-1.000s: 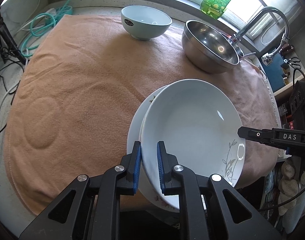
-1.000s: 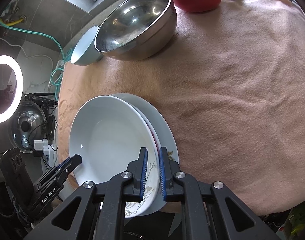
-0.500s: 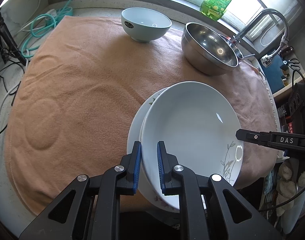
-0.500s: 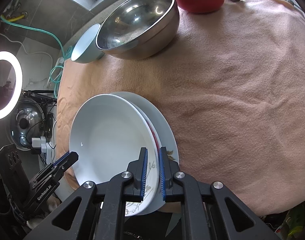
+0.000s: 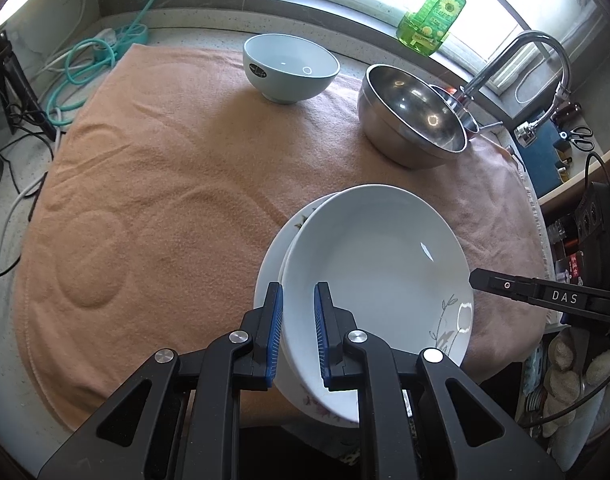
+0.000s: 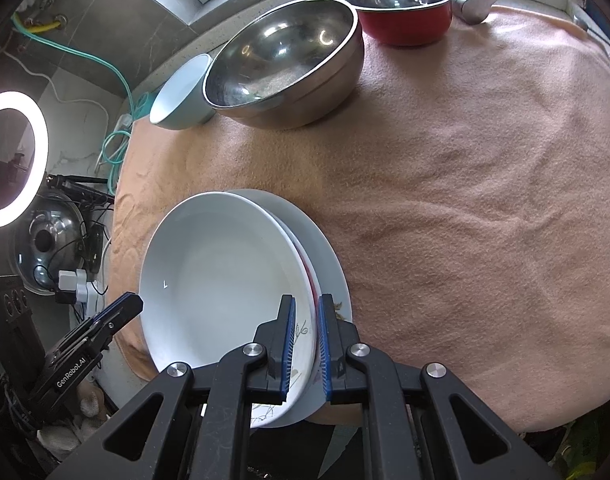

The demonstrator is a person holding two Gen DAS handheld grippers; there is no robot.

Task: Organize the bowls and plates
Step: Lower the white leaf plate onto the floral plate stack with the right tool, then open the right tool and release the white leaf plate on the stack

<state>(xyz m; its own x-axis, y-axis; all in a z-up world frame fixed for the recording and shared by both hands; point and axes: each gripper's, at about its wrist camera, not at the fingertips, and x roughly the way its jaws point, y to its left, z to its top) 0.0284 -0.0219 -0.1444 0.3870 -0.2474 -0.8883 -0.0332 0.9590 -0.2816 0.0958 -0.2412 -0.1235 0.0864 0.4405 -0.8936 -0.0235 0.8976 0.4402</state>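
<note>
**Both grippers clamped on the stacked plates at the cloth's near edge**

Here, at far left of the left wrist view, a teal hose and white cables lie coiled on the counter beside the peach cloth, which carries round pressed marks. Further right, a pale blue bowl stands upright at the back of the cloth. Well apart from it to the right sits a steel mixing bowl, and behind that a green soap bottle stands on the window sill, with the curved tap beyond. In the foreground the left gripper pinches the near rim of the deep white plate, one blue pad inside the rim and one outside. That plate lies on a flatter flowered plate, both overhanging the near edge of the cloth. At far right the tip of the right gripper meets the plate's opposite rim.

In the right wrist view a lit ring lamp glows at far left. The white plate fills the lower middle, and the right gripper is closed on its rim over the stem motif. Behind, the blue bowl touches the steel bowl, and a red pot sits further right
</note>
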